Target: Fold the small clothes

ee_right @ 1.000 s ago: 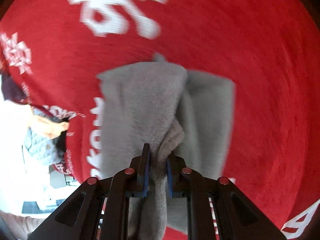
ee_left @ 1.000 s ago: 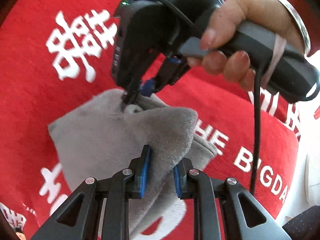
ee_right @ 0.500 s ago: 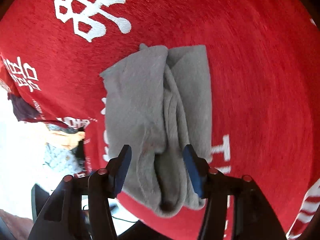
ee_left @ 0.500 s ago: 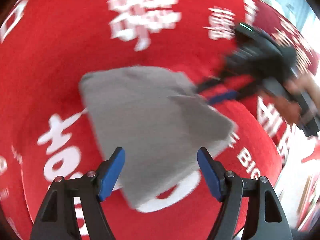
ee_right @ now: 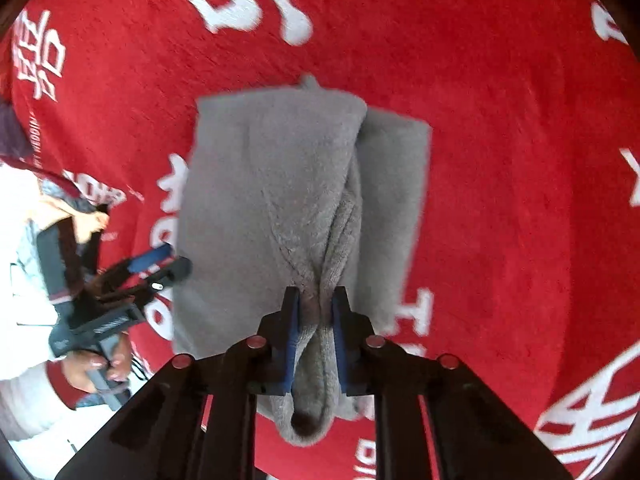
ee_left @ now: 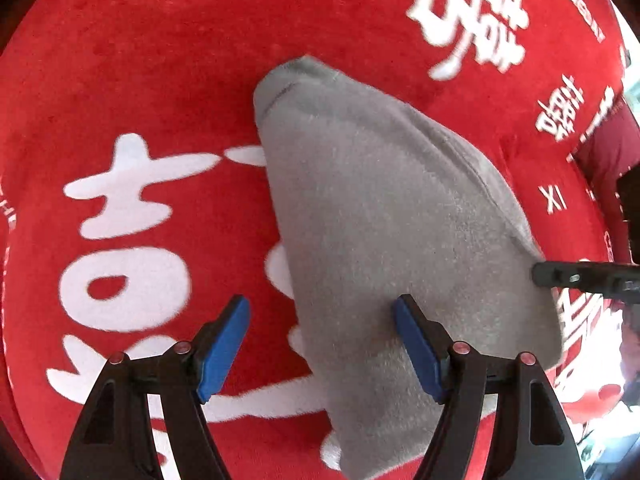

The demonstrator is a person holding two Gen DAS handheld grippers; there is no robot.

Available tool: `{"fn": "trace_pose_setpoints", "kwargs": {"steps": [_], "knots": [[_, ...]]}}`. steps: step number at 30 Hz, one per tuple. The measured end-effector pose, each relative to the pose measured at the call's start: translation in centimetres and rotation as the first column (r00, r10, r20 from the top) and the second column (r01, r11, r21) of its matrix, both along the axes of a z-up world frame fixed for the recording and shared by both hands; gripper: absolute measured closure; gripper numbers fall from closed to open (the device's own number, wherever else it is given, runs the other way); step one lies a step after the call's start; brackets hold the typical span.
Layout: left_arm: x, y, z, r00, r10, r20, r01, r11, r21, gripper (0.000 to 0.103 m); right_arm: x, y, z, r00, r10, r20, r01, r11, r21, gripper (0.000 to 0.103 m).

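Presently, the left gripper hangs with jaws spread over the grey garment's edge on the red tabletop; the right gripper jaws are closing on a bunched fold. Recommend securing that pinch before lifting.

Bright, even daylight fills both views, blowing out to white at the right edge of the left wrist view and the left edge of the right wrist view. Fisheye bending darkens the corners. Slight motion blur softens the red cloth's white lettering.
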State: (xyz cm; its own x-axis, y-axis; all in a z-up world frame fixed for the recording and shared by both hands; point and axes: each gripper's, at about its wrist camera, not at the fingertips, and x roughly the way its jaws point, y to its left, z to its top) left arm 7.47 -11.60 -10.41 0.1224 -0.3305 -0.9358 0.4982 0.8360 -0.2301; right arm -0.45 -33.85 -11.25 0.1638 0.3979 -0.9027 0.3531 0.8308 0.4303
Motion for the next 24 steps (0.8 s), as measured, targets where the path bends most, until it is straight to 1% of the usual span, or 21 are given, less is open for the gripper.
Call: {"fn": "trace_pose_setpoints", "kwargs": {"steps": [1,2,4,5,6,7,8,9,10,12,15,16,17,18,19,20,22,23,24], "knots": [[-0.2,-0.3,-0.4,1.000,-0.002,-0.014,0.002,1.000,0.000,0.027,-0.5,0.1,-1.1,0.999,0.013,-0.037,-0.014,1.000,-0.028,0.086],[-0.3,-0.6,-0.5,1.000,0.003,-0.021,-0.003,1.000,0.001,0.027,-0.6,0.4,-1.7,0.998,0.028,-0.052,-0.030,0.999,-0.041,0.086],[-0.2,-0.6,-0.9,0.999,0.026,-0.029,-0.026,1.000,-0.001,0.025,-0.7,0.5,-2.0,0.999,0.028,-0.033,-0.029,0.999,-0.038,0.085],[0.0,-0.6,-0.9,0.999,0.039,-0.034,-0.039,0.999,-0.002,0.022,-0.7,0.4,-1.8,1.000,0.012,-0.024,-0.012,1.000,-0.027,0.083],[0.1,-0.5,-1.0,0.998,0.045,-0.037,-0.045,0.999,-0.002,0.022,-0.9,0.0,-1.6,1.000,-0.018,-0.018,0.017,1.000,-0.008,0.081],[0.2,-0.4,-0.9,0.999,0.042,-0.034,-0.042,0.999,-0.006,0.022,-1.1,-0.3,-1.4,0.999,-0.040,-0.015,0.040,0.999,0.001,0.078],[0.0,-0.5,-0.8,0.999,0.035,-0.026,-0.035,0.999,-0.004,0.022,-1.2,-0.8,-1.0,0.997,-0.072,-0.006,0.072,0.997,0.000,0.067],[-0.1,-0.6,-0.6,1.000,0.025,-0.014,-0.025,1.000,0.001,0.022,-1.3,-1.4,-0.5,0.995,-0.097,0.012,0.097,0.995,-0.009,0.060],[-0.2,-0.7,-0.4,1.000,0.018,-0.007,-0.018,1.000,0.005,0.022,-1.2,-2.0,0.1,0.991,-0.130,0.039,0.131,0.991,-0.009,0.057],[-0.3,-0.9,-0.4,1.000,0.021,-0.010,-0.021,1.000,0.009,0.022,-0.6,-3.7,0.2,0.972,-0.222,0.075,0.218,0.974,0.063,0.055],[-0.3,-0.9,-0.6,0.999,0.037,-0.021,-0.037,0.999,0.005,0.022,1.8,-4.8,-1.1,0.952,-0.297,0.072,0.286,0.948,0.139,0.055],[-0.3,-0.8,-0.6,0.999,0.040,-0.019,-0.039,0.999,0.005,0.022,2.7,-5.1,-2.0,0.948,-0.314,0.049,0.302,0.938,0.168,0.055],[-0.3,-0.8,-0.5,0.999,0.042,-0.019,-0.042,0.999,0.006,0.022,3.5,-5.3,-3.2,0.943,-0.332,0.002,0.326,0.927,0.184,0.056],[-0.3,-0.7,-0.5,0.999,0.045,-0.021,-0.045,0.999,0.009,0.022,4.0,-5.5,-4.4,0.935,-0.350,-0.051,0.353,0.916,0.189,0.080],[-0.3,-0.7,-0.4,0.998,0.050,-0.025,-0.049,0.999,0.013,0.022,4.4,-5.5,-4.9,0.929,-0.365,-0.063,0.370,0.906,0.207,0.096],[-0.4,-0.7,-0.1,0.998,0.055,-0.022,-0.054,0.998,0.017,0.022,4.8,-5.3,-4.2,0.931,-0.364,-0.024,0.361,0.910,0.201,0.095],[-0.5,-0.5,0.1,0.999,0.050,-0.011,-0.050,0.999,0.017,0.022,5.5,-4.4,-1.7,0.955,-0.284,0.084,0.272,0.954,0.126,0.095],[-0.7,-0.6,-0.1,0.999,0.044,-0.008,-0.043,0.999,0.018,0.022,5.6,-4.0,-1.0,0.968,-0.230,0.099,0.225,0.973,0.060,0.095],[-0.8,-0.8,-0.3,0.999,0.041,-0.009,-0.041,0.999,0.015,0.021,5.7,-3.6,-1.3,0.981,-0.181,0.071,0.182,0.983,-0.003,0.095]]}}
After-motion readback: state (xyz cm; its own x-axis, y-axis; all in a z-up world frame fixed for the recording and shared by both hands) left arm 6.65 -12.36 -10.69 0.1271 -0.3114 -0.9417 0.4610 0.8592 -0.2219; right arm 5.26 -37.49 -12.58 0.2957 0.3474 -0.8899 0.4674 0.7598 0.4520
